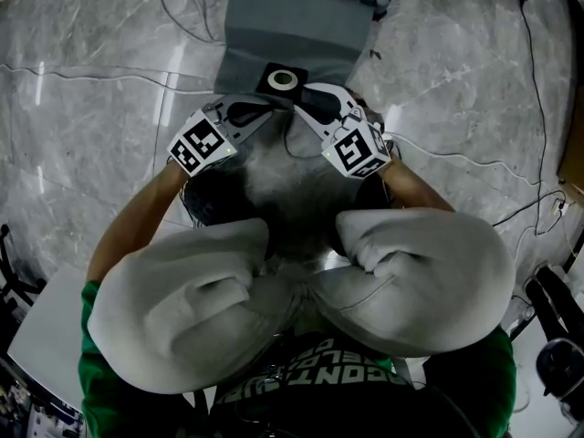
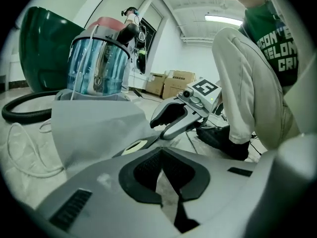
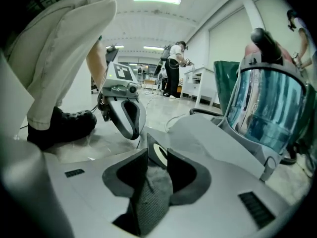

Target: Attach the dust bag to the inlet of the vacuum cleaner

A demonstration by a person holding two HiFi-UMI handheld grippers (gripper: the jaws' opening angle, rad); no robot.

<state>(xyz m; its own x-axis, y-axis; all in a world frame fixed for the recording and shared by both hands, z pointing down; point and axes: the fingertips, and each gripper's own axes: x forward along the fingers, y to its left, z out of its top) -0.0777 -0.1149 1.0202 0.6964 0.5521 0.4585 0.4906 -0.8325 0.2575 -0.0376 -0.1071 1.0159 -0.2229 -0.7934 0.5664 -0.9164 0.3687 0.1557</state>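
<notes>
Bag (image 1: pixel 292 26) lies flat on the floor (image 1: pixel 82 135) ahead of the knees (image 1: pixel 182 308), its collar (image 1: pixel 283 79) ring-up at the near edge. Left gripper (image 1: pixel 270 103) and right gripper (image 1: pixel 297 95) meet there, each narrow, with bag cloth pinched between its jaws. A hold on the stiff card would serve better than cloth, kept square to the inlet, which doesn't show. Vacuum (image 3: pixel 270 108) stands just beyond. Hose (image 2: pixel 25 114) and cords (image 1: pixel 538 108) border open floor on either side.
</notes>
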